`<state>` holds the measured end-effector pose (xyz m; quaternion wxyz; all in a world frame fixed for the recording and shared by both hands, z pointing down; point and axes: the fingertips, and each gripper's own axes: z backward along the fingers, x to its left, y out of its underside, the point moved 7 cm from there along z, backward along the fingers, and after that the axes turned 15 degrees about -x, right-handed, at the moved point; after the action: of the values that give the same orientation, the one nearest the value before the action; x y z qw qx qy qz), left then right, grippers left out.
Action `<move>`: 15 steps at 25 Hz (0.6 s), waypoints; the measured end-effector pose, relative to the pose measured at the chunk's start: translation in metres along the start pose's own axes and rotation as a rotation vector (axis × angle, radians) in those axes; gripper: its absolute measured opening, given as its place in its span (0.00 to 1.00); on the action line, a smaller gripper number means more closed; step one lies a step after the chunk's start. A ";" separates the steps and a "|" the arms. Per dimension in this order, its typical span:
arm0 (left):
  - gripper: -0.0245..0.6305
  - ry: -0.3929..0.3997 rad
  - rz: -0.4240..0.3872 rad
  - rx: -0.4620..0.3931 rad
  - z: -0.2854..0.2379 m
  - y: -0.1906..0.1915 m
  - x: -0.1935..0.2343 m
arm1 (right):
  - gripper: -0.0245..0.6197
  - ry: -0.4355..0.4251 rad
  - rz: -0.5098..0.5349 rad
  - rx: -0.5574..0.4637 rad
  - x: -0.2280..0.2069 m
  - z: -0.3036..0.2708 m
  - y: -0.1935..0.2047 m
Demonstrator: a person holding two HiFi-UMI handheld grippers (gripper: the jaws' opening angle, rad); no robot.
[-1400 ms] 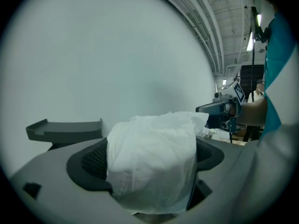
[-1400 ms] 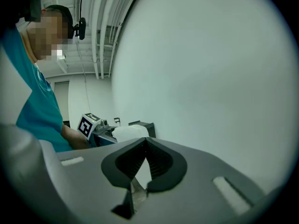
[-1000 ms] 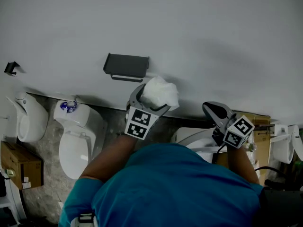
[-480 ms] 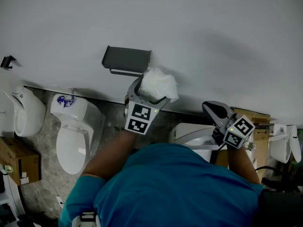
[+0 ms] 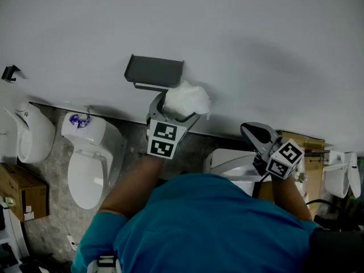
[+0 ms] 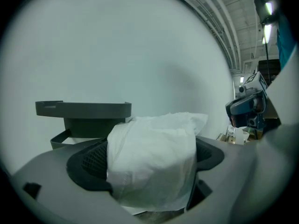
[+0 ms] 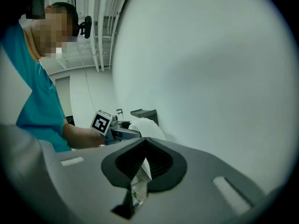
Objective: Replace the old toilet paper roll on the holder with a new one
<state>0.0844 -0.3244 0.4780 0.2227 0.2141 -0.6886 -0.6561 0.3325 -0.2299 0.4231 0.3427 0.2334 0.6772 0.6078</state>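
— Roll (image 6: 152,160) first: where is it?

— Between the jaws of the left gripper (image 5: 175,106). They are clamped on it from both sides, the dark pads pressing into the loose white paper. It looks soft and rumpled rather than a neat cylinder.

— And the holder (image 5: 154,71)?

— Dark, fixed to the pale wall (image 5: 256,50), with a flat shelf on top and a bar under it. The roll is raised just beside its right end, a little lower than the shelf in the head view. From the left gripper view the holder sits behind the roll and to its left — whether paper and holder actually touch, I cannot tell from these angles.

— What about the other side?

— The right gripper (image 7: 140,164) is well apart from the holder, lower and to the right, pointing at the same wall. Its jaws are together at the tips with nothing between them; only a thin sliver of floor shows below the pads.

— Anything else in view?

— A white toilet (image 5: 91,164) stands on the floor beneath the holder, to the left.
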 end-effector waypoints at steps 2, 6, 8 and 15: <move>0.86 -0.009 0.001 0.000 0.001 0.000 0.002 | 0.04 0.000 0.003 -0.001 -0.001 0.000 0.000; 0.86 -0.025 -0.002 -0.001 0.004 -0.001 0.005 | 0.04 -0.003 0.009 -0.007 0.000 0.000 -0.002; 0.86 -0.034 0.000 -0.001 0.005 -0.001 0.008 | 0.04 -0.005 0.010 -0.007 0.000 -0.001 -0.003; 0.86 -0.033 0.004 -0.001 0.005 -0.001 0.013 | 0.04 -0.009 0.014 0.003 0.000 -0.009 -0.003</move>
<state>0.0705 -0.3278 0.4771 0.2129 0.2017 -0.6924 -0.6592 0.3263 -0.2367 0.4204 0.3413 0.2415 0.6748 0.6082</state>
